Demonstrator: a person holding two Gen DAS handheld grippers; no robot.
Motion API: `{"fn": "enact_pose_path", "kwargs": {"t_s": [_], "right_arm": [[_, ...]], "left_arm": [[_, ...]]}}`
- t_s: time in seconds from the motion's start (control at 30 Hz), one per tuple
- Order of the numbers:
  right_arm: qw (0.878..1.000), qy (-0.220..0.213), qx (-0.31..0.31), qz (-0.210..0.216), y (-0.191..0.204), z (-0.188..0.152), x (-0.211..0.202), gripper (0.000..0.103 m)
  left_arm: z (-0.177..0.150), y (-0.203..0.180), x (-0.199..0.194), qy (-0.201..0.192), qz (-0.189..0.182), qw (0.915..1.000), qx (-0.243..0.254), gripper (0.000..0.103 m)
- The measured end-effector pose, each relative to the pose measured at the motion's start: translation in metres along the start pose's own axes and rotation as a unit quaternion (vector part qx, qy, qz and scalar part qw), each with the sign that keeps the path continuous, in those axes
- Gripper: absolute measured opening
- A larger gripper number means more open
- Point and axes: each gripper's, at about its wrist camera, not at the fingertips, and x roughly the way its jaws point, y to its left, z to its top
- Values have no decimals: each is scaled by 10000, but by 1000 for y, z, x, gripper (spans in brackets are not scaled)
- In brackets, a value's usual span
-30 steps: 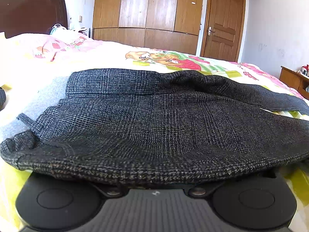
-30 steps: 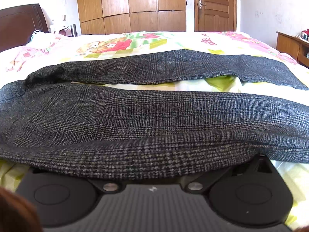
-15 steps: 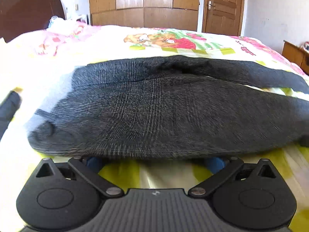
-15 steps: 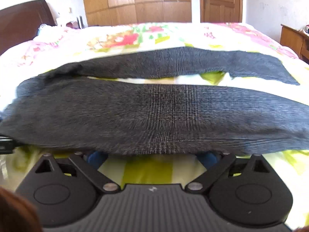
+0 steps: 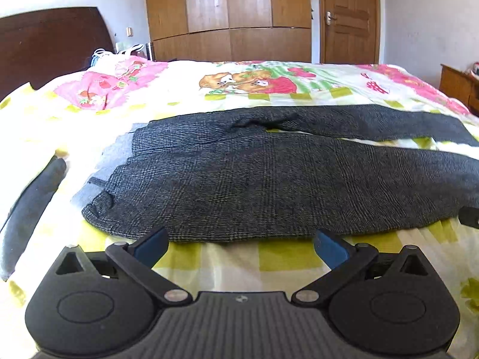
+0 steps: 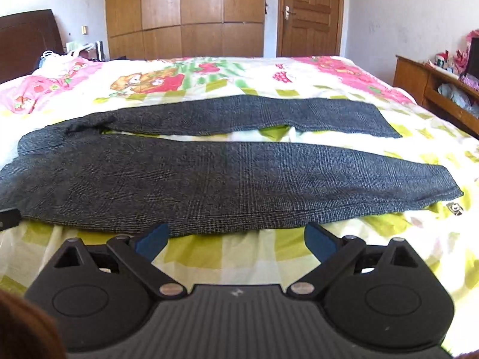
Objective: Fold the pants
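Dark checked pants (image 5: 269,179) are lying flat across the bed (image 5: 269,266), waistband toward the headboard (image 5: 51,45) side and both legs running toward the foot. The near leg (image 6: 239,179) and the far leg (image 6: 254,113) are lying apart, with a strip of quilt showing between them. The left hand-held gripper (image 5: 239,243) is hovering just short of the near hem edge at the hip, its blue fingertips (image 5: 149,245) spread wide and holding nothing. The right hand-held gripper (image 6: 236,239) is hovering likewise beside the near leg, jaws wide apart and empty.

Risk, as judged: the fingers may be pinching quilt together with cloth, since the soft cover is bunching right under the edge. A grasp of only the top layer would be leaving the lower layer behind and skewing the fold. Unequal lifting by the two grippers would be twisting the leg.

Surroundings: a second dark garment (image 5: 27,197) is lying at the left edge of the bed, near the waistband but apart from it. A wooden side cabinet (image 6: 431,80) is standing to the right, a wardrobe (image 5: 227,15) and door (image 5: 348,15) behind. Nothing is lying on the pants or blocking the fold path.
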Motion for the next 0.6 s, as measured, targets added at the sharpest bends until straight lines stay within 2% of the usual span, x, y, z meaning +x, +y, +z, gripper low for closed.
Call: {"fn": "enact_pose_path", "kwargs": {"t_s": [0.2,0.33,0.5,0.6], "right_arm": [[10000,-22,-5,34,1,1,1,97],[10000,8,-26,30,4,1,2,97],[10000,43,-58,55,6,0,4,97],[9999,77,-97,63,8,-1,6,97]], "left_arm": [[0,-9,0,31,-99,9999,126,103],[0,-14,2,98,-5,9997,232,103],[3,-13,4,241,-200,9995,-29,103],[2,-17,4,240,-220,9995,31,103]]}}
